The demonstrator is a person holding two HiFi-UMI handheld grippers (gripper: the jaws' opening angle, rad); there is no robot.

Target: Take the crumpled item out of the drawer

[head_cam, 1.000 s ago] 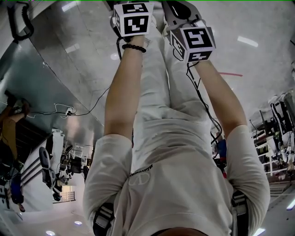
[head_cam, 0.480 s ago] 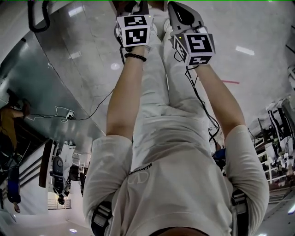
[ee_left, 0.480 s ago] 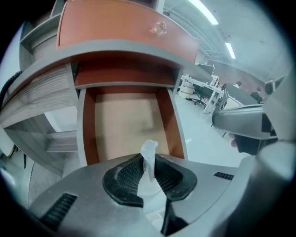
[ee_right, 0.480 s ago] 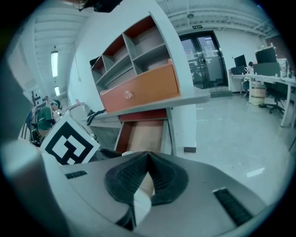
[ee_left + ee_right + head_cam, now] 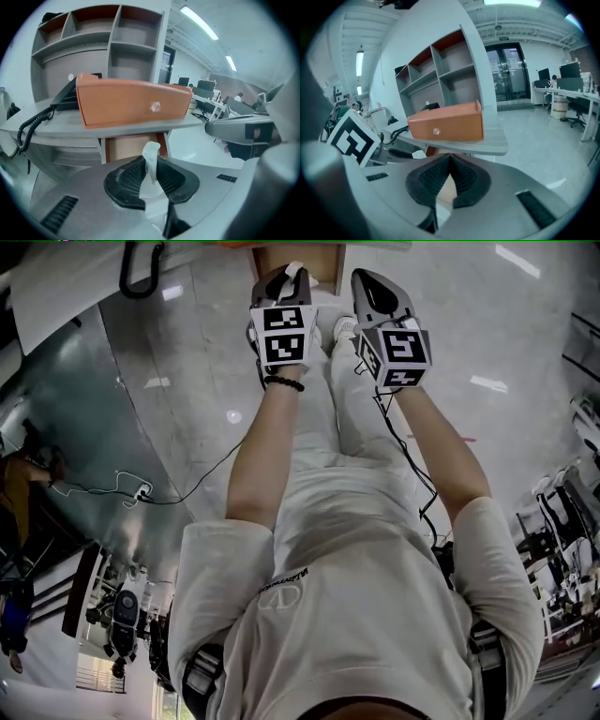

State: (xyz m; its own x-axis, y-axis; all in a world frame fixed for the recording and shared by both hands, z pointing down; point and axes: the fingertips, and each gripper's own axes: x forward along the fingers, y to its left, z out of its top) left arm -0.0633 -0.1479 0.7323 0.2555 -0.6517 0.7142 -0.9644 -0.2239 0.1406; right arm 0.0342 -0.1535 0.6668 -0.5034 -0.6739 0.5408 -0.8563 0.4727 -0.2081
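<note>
The left tool (image 5: pixel 151 164) is closed on a crumpled white paper (image 5: pixel 151 149). The paper is pinched between the ribbed black pads, one end standing up above them and the rest hanging down behind. In the head view the left tool (image 5: pixel 289 277) is seen at the end of an outstretched arm, with the paper (image 5: pixel 295 266) as a pale tuft at its tip.

The paper is held in the air, clear of the orange drawer (image 5: pixel 133 105) and in front of it. The drawer, with a small knob (image 5: pixel 155 107) on its face, is set on a grey table (image 5: pixel 61 129). A brown opening (image 5: pixel 133 146) is seen under the table's edge, just behind the paper. A black phone (image 5: pixel 65 98) with a coiled cord (image 5: pixel 30 126) lies on the table to the drawer's left, and a shelf (image 5: pixel 131 51) stands behind.

The right tool (image 5: pixel 450 159) is closed with nothing in it: its pad tips meet. It is held up beside the left tool, the two apart. From the right gripper view the drawer (image 5: pixel 447 123) is seen ahead, and the left tool's marker cube (image 5: pixel 354 136) at the left edge
</note>
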